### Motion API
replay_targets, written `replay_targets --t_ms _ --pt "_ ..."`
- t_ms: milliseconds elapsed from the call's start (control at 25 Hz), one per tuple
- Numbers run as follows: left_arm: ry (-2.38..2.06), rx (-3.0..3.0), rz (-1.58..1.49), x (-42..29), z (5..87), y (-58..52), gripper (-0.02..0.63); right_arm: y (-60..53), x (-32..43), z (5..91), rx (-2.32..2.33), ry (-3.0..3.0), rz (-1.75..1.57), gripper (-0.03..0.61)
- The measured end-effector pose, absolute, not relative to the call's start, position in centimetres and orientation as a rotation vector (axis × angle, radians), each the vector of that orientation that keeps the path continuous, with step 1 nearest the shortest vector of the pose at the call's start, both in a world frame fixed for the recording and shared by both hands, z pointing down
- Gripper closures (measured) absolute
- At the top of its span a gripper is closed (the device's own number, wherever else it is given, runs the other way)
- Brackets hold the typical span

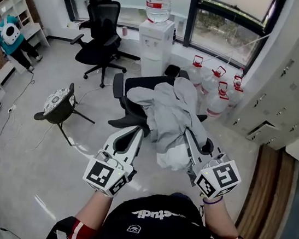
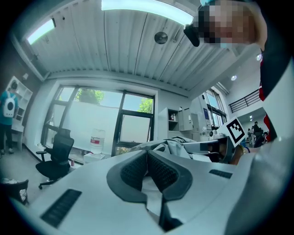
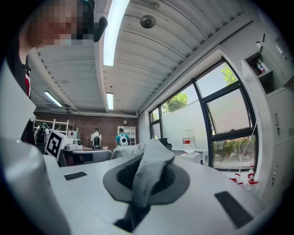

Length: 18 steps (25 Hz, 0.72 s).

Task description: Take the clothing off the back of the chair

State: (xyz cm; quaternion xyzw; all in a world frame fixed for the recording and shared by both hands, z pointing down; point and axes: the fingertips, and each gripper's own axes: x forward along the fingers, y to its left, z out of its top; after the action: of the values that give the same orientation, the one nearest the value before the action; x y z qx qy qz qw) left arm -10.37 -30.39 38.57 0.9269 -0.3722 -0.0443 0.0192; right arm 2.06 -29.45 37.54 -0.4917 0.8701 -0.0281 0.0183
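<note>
A light grey hooded garment [image 1: 171,119] hangs in a bunch between my two grippers, over the seat and back of a black office chair [image 1: 124,96]. On the cloth's left side my left gripper [image 1: 139,133] is shut; in the left gripper view its dark pads [image 2: 131,172] pinch pale cloth [image 2: 153,189]. My right gripper [image 1: 189,135] grips the right side. A fold of the grey garment [image 3: 151,160] is clamped between its pads [image 3: 177,183] in the right gripper view. Both grippers point level, away from me.
Behind the chair stand a white water dispenser [image 1: 155,34] and several water jugs [image 1: 217,90]. A second office chair [image 1: 101,37] is at the back left, a small dark stool [image 1: 59,104] to the left. Lockers [image 1: 291,92] line the right wall. A person [image 1: 10,33] stands far left.
</note>
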Motion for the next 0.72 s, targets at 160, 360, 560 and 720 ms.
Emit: replay_targets --t_ms 160,360,560,720 --pt "-1.064 2.919 -0.137 -6.2 38.2 -30.1 0.589 -27.9 6.1 37.2 -1.598 2.644 -0.076 0.546" --pt "-0.915 2.967 -0.127 0.6 38.2 -28.7 0.589 -25.6 12.3 37.0 -1.704 2.560 -0.068 0.546" --pt "-0.767 3.002 -0.127 7.1 37.9 -27.2 0.589 -22.8 18.5 36.0 -1.826 2.477 -0.043 0.546" --pt "-0.657 3.015 -0.127 12.3 38.4 -26.2 0.589 -20.5 23.4 36.5 -1.928 2.402 -0.054 0.546"
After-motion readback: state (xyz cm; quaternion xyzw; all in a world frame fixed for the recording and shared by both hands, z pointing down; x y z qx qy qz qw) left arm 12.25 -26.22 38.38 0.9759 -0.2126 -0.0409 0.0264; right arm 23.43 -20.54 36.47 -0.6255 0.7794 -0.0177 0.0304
